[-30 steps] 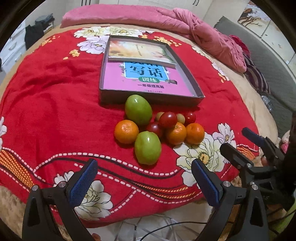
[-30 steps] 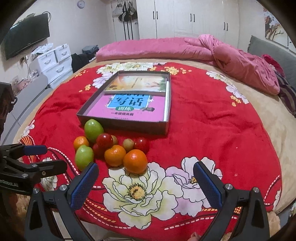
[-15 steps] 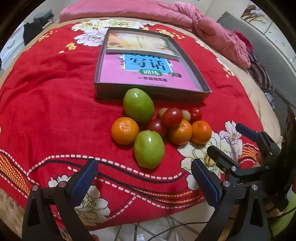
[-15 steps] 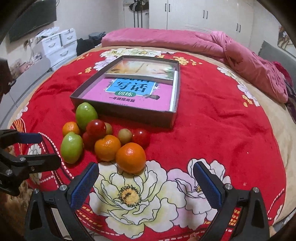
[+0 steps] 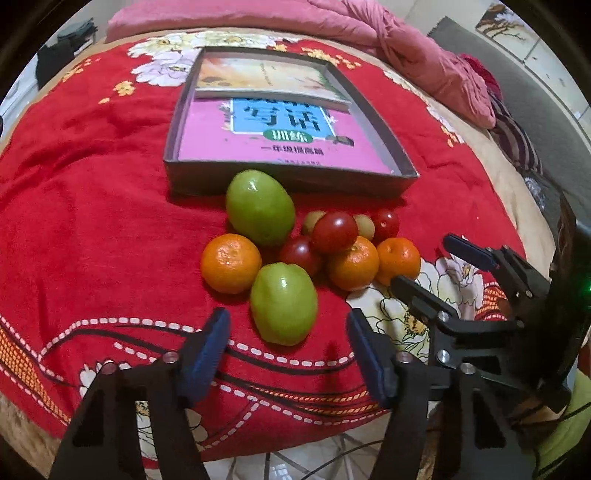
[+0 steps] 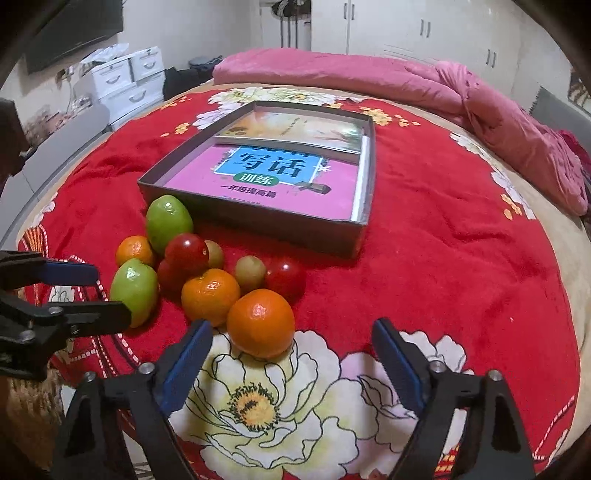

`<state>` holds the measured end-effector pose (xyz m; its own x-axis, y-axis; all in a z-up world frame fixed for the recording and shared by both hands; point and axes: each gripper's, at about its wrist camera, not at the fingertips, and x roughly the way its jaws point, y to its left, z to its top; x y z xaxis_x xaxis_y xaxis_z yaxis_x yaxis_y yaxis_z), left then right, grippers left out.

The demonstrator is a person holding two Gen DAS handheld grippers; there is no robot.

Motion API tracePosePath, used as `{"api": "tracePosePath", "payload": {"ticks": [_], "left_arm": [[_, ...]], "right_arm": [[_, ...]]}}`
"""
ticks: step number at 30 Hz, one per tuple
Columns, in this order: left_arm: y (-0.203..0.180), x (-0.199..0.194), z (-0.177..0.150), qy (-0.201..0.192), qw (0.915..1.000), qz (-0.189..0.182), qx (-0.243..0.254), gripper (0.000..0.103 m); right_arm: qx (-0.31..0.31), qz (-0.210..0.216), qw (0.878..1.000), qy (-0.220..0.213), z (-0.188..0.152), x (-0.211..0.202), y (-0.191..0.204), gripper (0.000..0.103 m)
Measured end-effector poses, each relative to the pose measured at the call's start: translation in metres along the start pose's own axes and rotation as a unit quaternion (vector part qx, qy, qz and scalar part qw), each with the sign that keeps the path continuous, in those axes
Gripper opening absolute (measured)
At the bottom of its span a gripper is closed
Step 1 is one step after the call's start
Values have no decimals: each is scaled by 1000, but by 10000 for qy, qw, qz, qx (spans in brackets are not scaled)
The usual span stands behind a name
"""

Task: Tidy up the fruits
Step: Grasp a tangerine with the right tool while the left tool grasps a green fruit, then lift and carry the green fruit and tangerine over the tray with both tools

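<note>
My left gripper [image 5: 288, 354] tilts steeply down, jaws closing, empty, before the green fruit [image 5: 283, 303]; my right gripper [image 6: 291, 358] narrows, empty, near the orange [image 6: 260, 323].

Red floral blanket [image 5: 92, 221]; green fruit [image 5: 283, 308]; orange tangerine [image 6: 260, 323].

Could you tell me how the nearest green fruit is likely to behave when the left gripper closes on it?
The green fruit looks smooth and glossy, so it may slip in the closing left gripper. Being egg-shaped on a soft blanket, it could roll. It touches an orange, which may shift.

Bedrm: white wardrobe [image 6: 424, 33], drawers [image 6: 125, 79]
</note>
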<state>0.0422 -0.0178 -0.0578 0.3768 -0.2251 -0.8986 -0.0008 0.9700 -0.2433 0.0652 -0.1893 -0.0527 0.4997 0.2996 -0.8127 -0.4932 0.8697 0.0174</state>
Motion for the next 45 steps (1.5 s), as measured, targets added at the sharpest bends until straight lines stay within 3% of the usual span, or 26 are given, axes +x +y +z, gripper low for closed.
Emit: {"api": "tracePosePath", "payload": {"ticks": [5,16,23,30,45], "left_arm": [[-1,5,1,26,10000,-64,11,60],[1,9,5,62,10000,-52,-47,55],[1,17,8,134,9999,48,-91,43],[-2,21,7,118,9998,146,15,43],[-4,1,-1,114,9999,-19,96,43]], "right_arm": [[-125,235,9995,142,-1,10,3,60],[-451,372,9983,88,0,16,14,42],[-281,482,9984,-27,-3,12,8,41],[86,587,9982,-58,-9,5,-6,41],[550,627,9961,-296,-8,-13,-23,41]]}}
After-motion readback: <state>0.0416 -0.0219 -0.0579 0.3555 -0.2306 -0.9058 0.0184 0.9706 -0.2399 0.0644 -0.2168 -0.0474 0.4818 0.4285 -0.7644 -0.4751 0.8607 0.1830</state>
